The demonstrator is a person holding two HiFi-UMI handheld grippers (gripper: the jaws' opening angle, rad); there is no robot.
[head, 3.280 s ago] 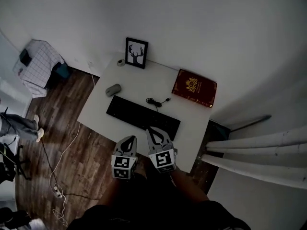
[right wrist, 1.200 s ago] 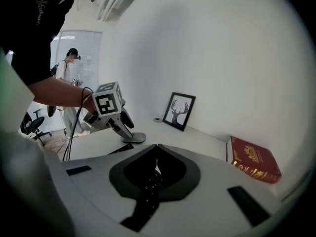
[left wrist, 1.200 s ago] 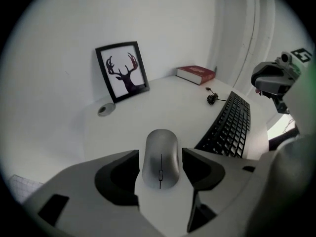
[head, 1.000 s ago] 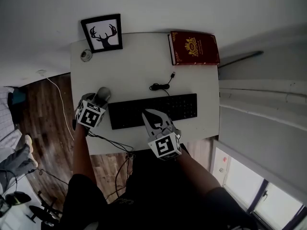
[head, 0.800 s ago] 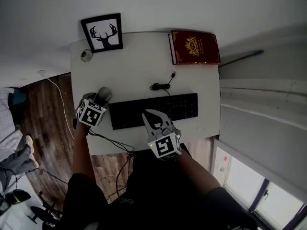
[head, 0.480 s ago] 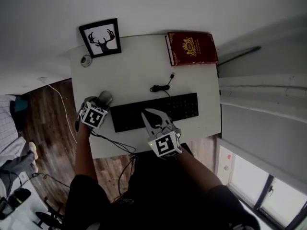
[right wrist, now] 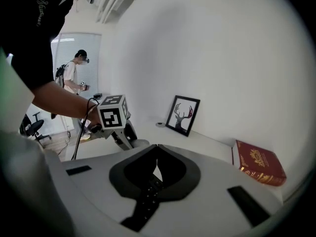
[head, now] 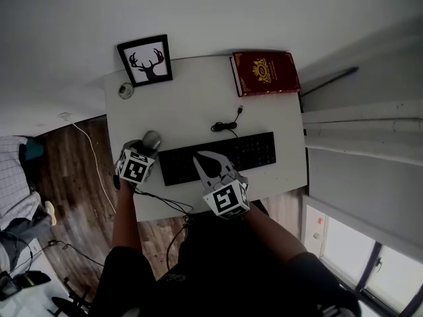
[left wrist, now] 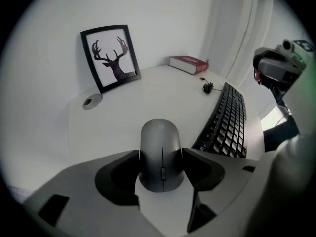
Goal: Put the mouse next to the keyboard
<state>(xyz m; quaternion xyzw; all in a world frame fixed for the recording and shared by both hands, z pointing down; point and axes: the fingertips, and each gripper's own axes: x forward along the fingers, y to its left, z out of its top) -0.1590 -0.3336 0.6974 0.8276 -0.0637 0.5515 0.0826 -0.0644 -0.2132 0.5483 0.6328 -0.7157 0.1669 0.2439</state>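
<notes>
**Left gripper has the mouse, right beside the keyboard's left end**

The left gripper point(head: 145, 150) is angled steeply down at the left side of the white table point(head: 192, 104), and the grey mouse point(left wrist: 161, 142) sits squarely between its jaws. Those jaws have just been closing in. In the left gripper view both pads are against the mouse's flanks, so it reads as a wide grip on a wide thing, taken across the body where the sides give the flattest purchase.

The mouse is flat on the tabletop, just off the far-left corner of the black keyboard point(head: 218, 157) with its long axis running away from the person. That already looks like "next to the keyboard" (whether it gets shifted closer or simply let go, these views don't say).

The right gripper point(right wrist: 157, 149) hovers over the near edge of the keyboard with its jaws pressed together and nothing between them. It is out of the left hand's way, and judging by that pose it has no part in this step.

At the far edge, the framed antler print point(head: 145, 60), the red book point(head: 264, 72) and a loose black cable point(head: 228, 124) are well apart from the action. The risk now is small: a lopsided squeeze could skid the mouse on the smooth top.
</notes>
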